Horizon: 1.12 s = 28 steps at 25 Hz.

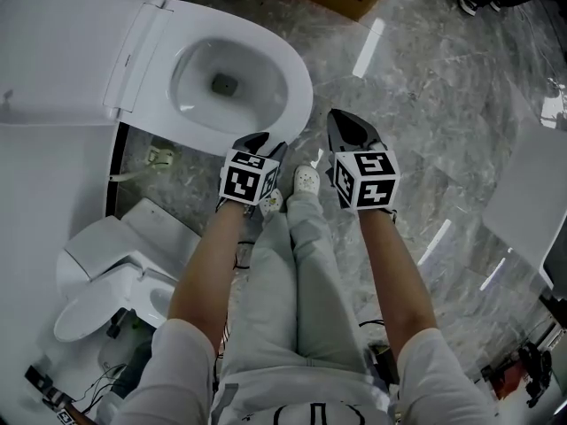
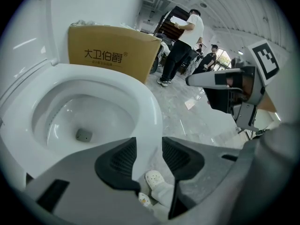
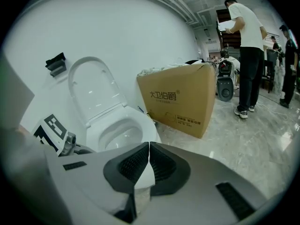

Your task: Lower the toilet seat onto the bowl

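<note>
Upright toilet seat (image 3: pixel 91 90) sits beyond the bowl (image 3: pixel 123 128), ahead of both claws, left gripper (image 2: pixel 149 146) jaws a bit spread, right gripper (image 3: pixel 149 145) jaws pressed together, both empty; prob. stiff, slick, lightish hinged plastic, so hook its top edge.

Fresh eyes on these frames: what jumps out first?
The white toilet dominates the top left of the head view, its bowl open and the seat tipped up against the wall. Just in front of its rim sit the left gripper, jaws apart, and the right gripper, jaws together, both holding nothing. A brown cardboard box stands on the floor beside the toilet.
</note>
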Available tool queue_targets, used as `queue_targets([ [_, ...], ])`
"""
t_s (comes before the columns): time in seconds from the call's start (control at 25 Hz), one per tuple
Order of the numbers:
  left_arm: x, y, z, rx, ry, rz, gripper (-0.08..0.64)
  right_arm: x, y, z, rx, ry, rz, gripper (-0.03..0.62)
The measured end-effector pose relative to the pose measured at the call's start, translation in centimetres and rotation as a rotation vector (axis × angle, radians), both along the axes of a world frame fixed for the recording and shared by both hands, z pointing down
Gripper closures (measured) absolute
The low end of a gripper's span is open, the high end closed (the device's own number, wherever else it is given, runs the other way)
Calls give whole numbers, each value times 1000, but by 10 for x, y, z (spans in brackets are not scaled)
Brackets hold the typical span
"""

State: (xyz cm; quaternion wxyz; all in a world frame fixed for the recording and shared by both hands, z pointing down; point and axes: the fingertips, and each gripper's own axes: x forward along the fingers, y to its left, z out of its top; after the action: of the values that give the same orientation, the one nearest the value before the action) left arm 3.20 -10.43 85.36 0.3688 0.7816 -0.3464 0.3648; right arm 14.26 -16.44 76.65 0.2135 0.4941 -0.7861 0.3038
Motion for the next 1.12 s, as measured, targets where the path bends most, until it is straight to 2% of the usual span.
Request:
queue_targets([
  [0.2, -1, -1, 14, -27, -29, -3, 388, -2, -1, 12, -17, 6, 0, 563],
  [0.28, -4, -4, 17, -19, -52, -17, 447, -2, 0, 16, -23, 7, 4, 563],
  [0.36, -7, -5, 17, -14, -59, -31, 472, -3, 1, 19, -29, 8, 6, 563],
  [0.72, -7, -8, 7, -27, -47, -68, 471, -7, 8, 14, -46, 20, -7, 563],
  [1.12, -15, -20, -35, 8, -45, -77, 471, -17, 6, -29, -24, 31, -47, 563],
])
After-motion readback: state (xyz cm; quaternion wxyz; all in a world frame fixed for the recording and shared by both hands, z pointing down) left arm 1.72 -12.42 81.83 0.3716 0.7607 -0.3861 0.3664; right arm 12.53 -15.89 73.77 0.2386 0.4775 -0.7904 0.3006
